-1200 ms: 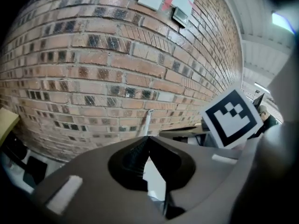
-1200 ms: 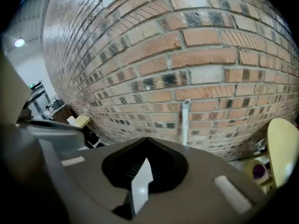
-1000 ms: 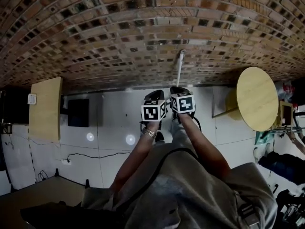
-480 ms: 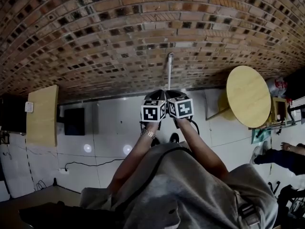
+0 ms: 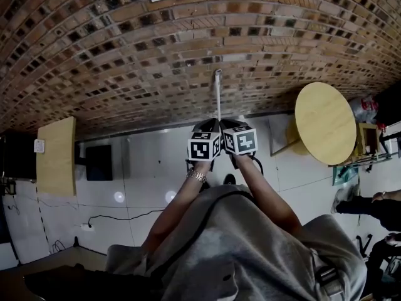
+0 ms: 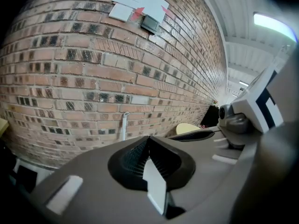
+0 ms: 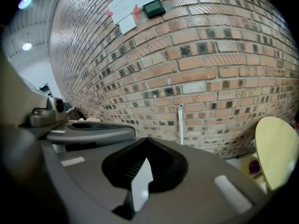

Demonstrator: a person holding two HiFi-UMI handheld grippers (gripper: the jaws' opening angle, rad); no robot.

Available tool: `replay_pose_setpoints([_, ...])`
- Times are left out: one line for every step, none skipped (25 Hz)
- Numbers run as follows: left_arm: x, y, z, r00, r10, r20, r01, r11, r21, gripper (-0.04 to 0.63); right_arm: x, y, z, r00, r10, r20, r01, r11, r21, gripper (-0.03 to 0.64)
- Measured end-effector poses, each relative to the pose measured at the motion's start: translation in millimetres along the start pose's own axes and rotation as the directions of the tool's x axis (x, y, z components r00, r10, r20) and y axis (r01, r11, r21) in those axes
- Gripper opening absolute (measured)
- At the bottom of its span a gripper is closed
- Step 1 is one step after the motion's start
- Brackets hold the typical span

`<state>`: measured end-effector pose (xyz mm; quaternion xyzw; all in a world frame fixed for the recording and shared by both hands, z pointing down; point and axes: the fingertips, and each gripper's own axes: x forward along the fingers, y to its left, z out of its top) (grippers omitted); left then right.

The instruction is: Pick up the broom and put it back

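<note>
The broom shows only as a thin white pole [image 5: 217,93] standing upright against the brick wall; its head is hidden behind my grippers. In the left gripper view the pole [image 6: 124,125] is ahead at the wall, well clear of the jaws, and the right gripper view shows the same pole [image 7: 181,122]. My left gripper [image 5: 208,130] and right gripper [image 5: 229,128] are side by side, almost touching, just short of the pole's foot. Both are shut with nothing between their pads.
A round yellow table [image 5: 329,121] stands right of the broom by the wall. A wooden board [image 5: 55,155] and a black box [image 5: 99,162] lie left. A cable [image 5: 119,217] runs over the white floor. Papers [image 6: 140,1] are taped high on the wall. A person's legs [image 5: 369,205] are at far right.
Both grippers have drifted up and closed in beside each other. The view has shifted, so the pole now sits further left. The pole stays against the wall.
</note>
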<state>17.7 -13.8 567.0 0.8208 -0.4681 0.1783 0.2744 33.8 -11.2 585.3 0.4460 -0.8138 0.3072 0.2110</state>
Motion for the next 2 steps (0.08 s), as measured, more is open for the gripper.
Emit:
replay_pose_setpoints([0.8, -1.0, 0.0, 1.000, 0.001, 0.000, -0.001, 1.000, 0.000, -0.029, -0.8, -1.6, 0.7, 1.000, 0.002, 0.002, -0.002, 1.000, 0.004, -0.005])
replay_pose_setpoints([1.6, -1.9, 0.1, 1.000, 0.002, -0.001, -0.002, 1.000, 0.001, -0.029, -1.6, -3.3, 1.5, 1.000, 0.004, 0.005, -0.004, 1.000, 0.008, -0.005])
